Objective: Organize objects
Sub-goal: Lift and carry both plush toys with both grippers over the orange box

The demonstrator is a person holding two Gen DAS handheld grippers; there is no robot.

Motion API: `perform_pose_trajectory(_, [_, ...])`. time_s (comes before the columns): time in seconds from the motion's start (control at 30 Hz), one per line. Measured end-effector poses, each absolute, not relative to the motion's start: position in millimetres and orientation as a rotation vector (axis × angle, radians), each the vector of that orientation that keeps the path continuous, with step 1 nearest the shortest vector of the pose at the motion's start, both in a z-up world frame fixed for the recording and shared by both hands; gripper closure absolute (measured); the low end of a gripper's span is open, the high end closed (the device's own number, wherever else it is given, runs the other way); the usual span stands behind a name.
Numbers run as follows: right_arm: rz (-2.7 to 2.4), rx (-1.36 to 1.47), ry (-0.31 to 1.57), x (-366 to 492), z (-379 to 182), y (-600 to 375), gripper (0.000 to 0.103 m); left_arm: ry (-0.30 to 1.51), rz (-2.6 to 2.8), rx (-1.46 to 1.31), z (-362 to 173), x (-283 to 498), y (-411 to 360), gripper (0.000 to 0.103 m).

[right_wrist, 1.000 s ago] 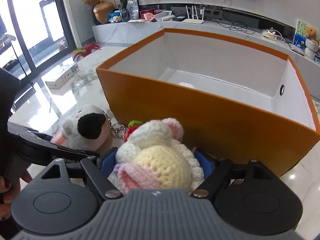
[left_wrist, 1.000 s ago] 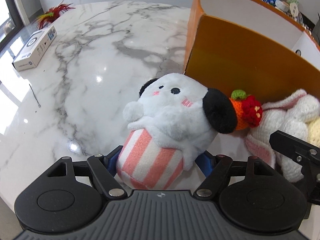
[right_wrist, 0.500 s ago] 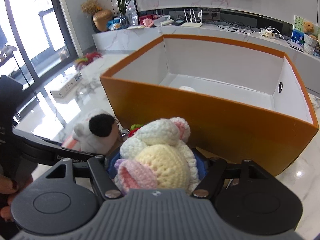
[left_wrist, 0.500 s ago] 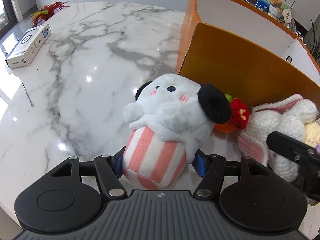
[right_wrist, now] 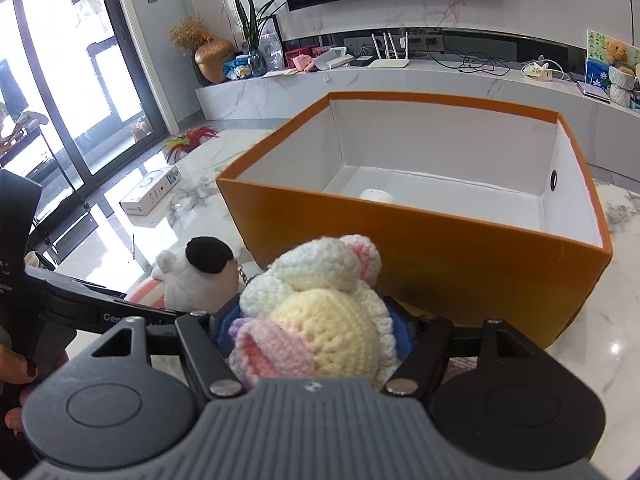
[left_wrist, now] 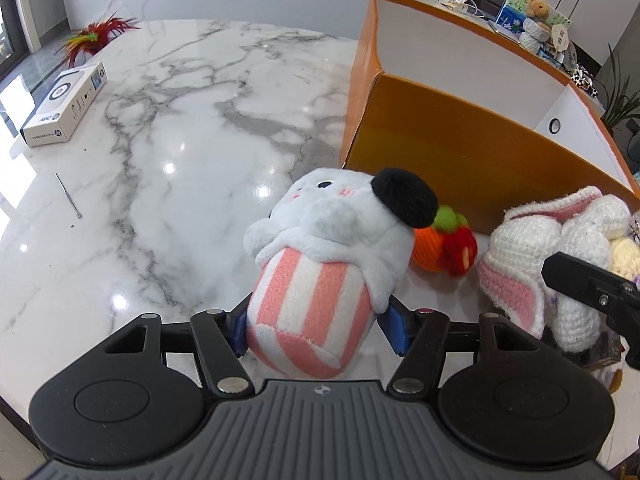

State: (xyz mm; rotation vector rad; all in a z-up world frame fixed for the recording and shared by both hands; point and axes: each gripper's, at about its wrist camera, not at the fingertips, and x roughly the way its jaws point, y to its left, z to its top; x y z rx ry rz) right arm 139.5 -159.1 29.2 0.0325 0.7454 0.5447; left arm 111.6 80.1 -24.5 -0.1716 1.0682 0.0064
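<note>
My left gripper [left_wrist: 318, 326] is shut on a white plush dog [left_wrist: 332, 248] with black ears and a pink-striped body, held above the marble table [left_wrist: 168, 152]. My right gripper [right_wrist: 314, 334] is shut on a crocheted white, cream and pink rabbit [right_wrist: 320, 320], raised in front of the orange box [right_wrist: 440, 248]. The rabbit also shows in the left wrist view [left_wrist: 556, 256], and the dog in the right wrist view [right_wrist: 196, 276]. A crocheted orange and red fruit charm [left_wrist: 444, 246] hangs beside the dog. The box is open, with a small white object [right_wrist: 376, 195] inside.
A white carton [left_wrist: 64, 104] and a red feather toy [left_wrist: 94, 36] lie at the table's far left. A thin metal pin [left_wrist: 68, 196] lies near the left edge. A marble counter [right_wrist: 440, 76] with clutter stands behind the box.
Both grippers have risen with their toys. The dog and rabbit are higher above the table, and the box's inside shows more in the right wrist view.
</note>
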Motion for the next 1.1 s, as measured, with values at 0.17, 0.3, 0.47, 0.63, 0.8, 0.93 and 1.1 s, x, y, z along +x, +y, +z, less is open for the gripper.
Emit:
perform_pose_trajectory(0.17, [0.547, 0.042, 0.737, 135, 34, -164, 0.031, 1.053, -0.006, -0.161, -16, 106, 79, 0.032])
perform_pose_trajectory(0.3, [0.55, 0.048, 0.731, 132, 36, -168, 0.031, 1.04, -0.009, -0.158, -10, 102, 79, 0.033])
perform_pose_trajectory(0.47, [0.551, 0.07, 0.713, 126, 43, -175, 0.031, 1.018, -0.022, -0.158, 0, 96, 78, 0.033])
perform_pose_trajectory(0.63, [0.553, 0.134, 0.692, 120, 51, -186, 0.031, 0.993, -0.037, -0.16, 8, 90, 78, 0.033])
perform_pose_trajectory(0.8, [0.552, 0.174, 0.666, 114, 60, -195, 0.031, 0.968, -0.049, -0.166, 18, 84, 76, 0.033])
perform_pose_trajectory(0.93, [0.559, 0.213, 0.636, 108, 70, -203, 0.031, 0.943, -0.064, -0.177, 29, 79, 75, 0.033])
perform_pose_trajectory(1.1, [0.558, 0.242, 0.589, 97, 83, -211, 0.031, 0.895, -0.095, -0.197, 48, 73, 69, 0.033])
